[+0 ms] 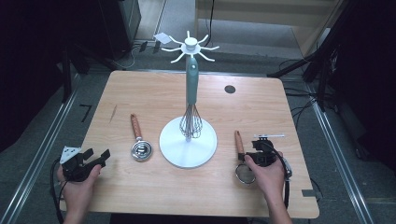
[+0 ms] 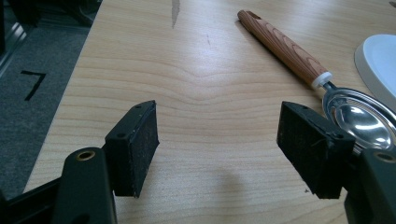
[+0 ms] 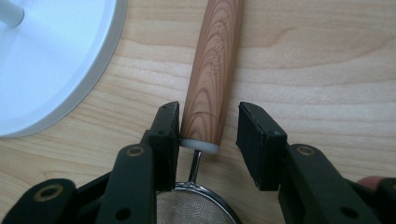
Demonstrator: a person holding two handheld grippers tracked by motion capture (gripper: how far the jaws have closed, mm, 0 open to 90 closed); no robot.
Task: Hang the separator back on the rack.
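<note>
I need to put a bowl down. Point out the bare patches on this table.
Bare wood lies behind the scoop toward the table far left corner, and along the near edge between the hands. Crowded: the middle, with the white stand, whisk and strainer.

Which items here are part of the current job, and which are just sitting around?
In play:
- strainer with wooden handle, between the right gripper jaws, which aren't clamped on it
- white hanging stand
- whisk hung on it

Lying about:
- wooden-handled scoop
- left gripper, open over bare table
</note>
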